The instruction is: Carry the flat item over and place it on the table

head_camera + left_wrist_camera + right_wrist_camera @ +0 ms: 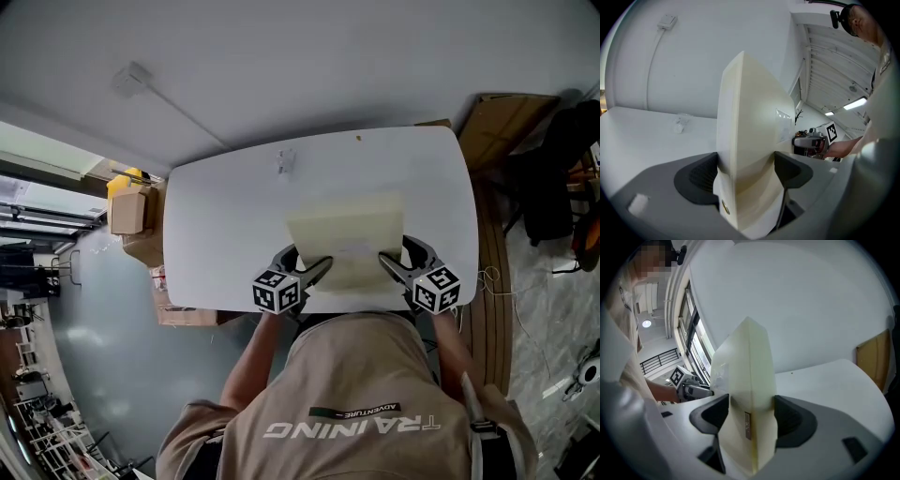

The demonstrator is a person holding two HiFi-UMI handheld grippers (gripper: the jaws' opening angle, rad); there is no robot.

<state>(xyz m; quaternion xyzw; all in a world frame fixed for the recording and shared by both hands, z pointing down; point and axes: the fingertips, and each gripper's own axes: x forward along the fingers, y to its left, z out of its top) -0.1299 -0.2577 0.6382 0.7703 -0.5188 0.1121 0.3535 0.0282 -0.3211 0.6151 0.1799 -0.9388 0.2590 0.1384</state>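
Observation:
A flat cream-coloured board (347,246) hangs level over the near half of the white table (216,234). My left gripper (317,271) is shut on its near left edge, my right gripper (390,265) on its near right edge. In the left gripper view the board (750,140) stands edge-on between the dark pads (701,178), with the right gripper (813,142) beyond it. In the right gripper view the board (750,394) is pinched the same way, and the left gripper (689,387) shows behind it. I cannot tell whether the board touches the table.
A small clear object (285,160) lies on the table's far side; it also shows as a small clear object (680,123) in the left gripper view. Cardboard boxes (129,211) stand left of the table, a brown panel (497,127) and dark bags (562,178) to the right.

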